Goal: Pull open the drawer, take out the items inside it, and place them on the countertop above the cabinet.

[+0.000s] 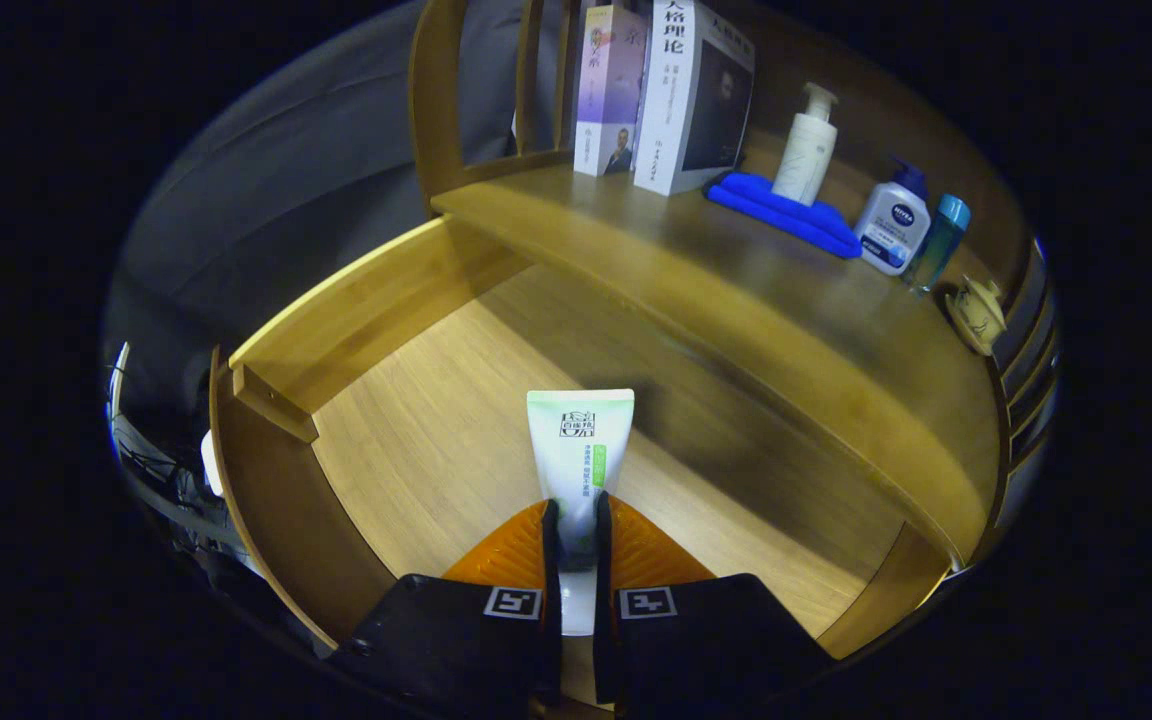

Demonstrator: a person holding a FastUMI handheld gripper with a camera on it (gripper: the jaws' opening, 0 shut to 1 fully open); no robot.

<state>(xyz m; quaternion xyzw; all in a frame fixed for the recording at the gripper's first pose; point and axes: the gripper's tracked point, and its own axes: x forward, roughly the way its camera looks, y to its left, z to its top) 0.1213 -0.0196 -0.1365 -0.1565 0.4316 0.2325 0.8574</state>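
The gripper (576, 520) is closed tight on a white tube (579, 450), with one finger pressing each side of it. The tube sticks out ahead of the fingers, over the wooden floor of the open drawer (416, 440). Beyond the drawer is the countertop (696, 290). On it stand two books (666, 95), a folded blue cloth (786, 213) with a pump bottle (806, 145) on top, a white bottle (893, 228), a small teal bottle (939, 240) and a little cup (978, 312).

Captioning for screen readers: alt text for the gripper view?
The gripper is shut on a white squeeze tube with green print over the open wooden drawer. Beyond, the wooden countertop holds two upright books, a folded blue cloth and bottles.
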